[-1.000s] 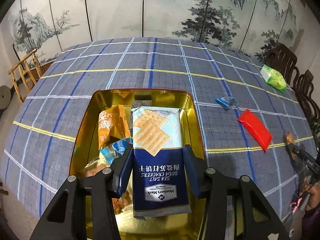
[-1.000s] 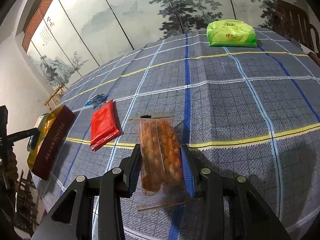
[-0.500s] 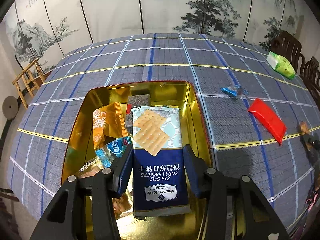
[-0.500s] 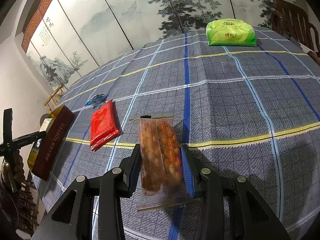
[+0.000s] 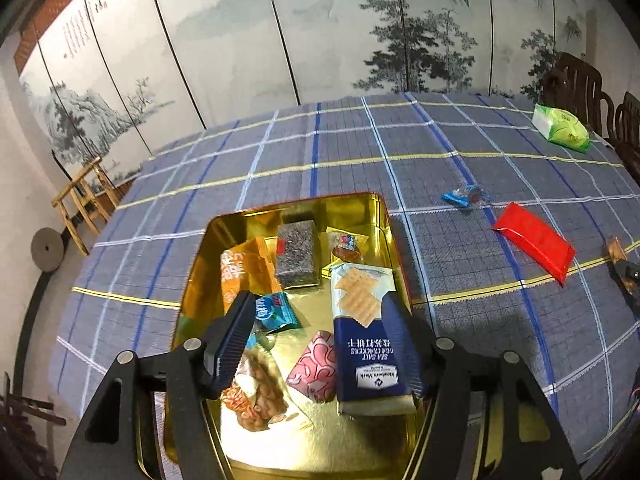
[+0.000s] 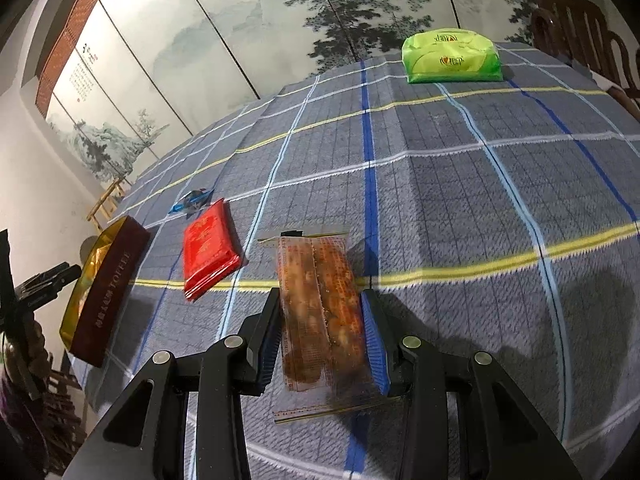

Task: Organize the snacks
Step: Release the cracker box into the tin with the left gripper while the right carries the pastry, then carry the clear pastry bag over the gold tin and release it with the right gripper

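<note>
**Over the tin: left jaws let go, right clamped on a snack**

In the gold tin (image 5: 362, 204), the cracker pack (image 5: 366, 340) lies flat along the 3 o'clock wall. Left gripper (image 5: 322, 340) hangs above it; its jaws have just been opening. The pack sits between them, against the right finger, clear of the left pad, so no grip. Also in the tin: orange packet (image 5: 240, 270) at 10 o'clock, grey bar (image 5: 296, 254) at 12, blue sachet (image 5: 274, 312) mid-left, pink candy (image 5: 316, 366) just beside the crackers, a clear nut pack (image 5: 256, 394) at 7.

Right gripper (image 6: 322, 330) is narrow, both pads pressed on a clear pack of brown snacks (image 6: 320, 308), held above the checked cloth (image 6: 460, 200). On the cloth from that view: red pack (image 6: 208, 248) at 10 o'clock, blue wrapper (image 6: 192, 200) past it, green pack (image 6: 452, 56) far out at 1 o'clock. Tin sits at 9 o'clock, well apart from the right gripper.
</note>
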Motion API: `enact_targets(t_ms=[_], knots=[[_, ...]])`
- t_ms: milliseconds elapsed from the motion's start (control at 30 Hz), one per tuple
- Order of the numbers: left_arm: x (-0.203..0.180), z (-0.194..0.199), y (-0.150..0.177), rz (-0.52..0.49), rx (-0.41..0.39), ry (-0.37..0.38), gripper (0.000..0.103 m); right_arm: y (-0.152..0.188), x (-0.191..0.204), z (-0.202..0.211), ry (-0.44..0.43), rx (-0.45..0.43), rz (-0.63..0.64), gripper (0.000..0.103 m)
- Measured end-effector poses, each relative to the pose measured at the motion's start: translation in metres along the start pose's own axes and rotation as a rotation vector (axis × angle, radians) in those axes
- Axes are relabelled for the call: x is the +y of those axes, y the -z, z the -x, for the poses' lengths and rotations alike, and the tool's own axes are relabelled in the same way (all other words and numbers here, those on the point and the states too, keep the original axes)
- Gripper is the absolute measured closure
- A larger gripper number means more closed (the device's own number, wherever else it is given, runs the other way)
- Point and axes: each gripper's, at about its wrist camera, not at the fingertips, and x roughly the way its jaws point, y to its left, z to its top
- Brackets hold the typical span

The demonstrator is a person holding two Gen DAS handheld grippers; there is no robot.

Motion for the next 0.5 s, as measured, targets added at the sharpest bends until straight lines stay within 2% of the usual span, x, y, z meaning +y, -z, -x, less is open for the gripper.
enact_targets(t_ms=[200, 500], knots=[[-0.003, 0.021, 0.008, -0.007, -0.030, -0.027, 0.034, 0.012, 0.009, 0.014, -0.025, -0.006, -0.006, 0.064], [-0.006, 0.040, 0.019, -0.012, -0.048, -0.026, 0.031, 0.014, 0.031, 0.038, -0.083, -0.033, -0.008, 0.064]])
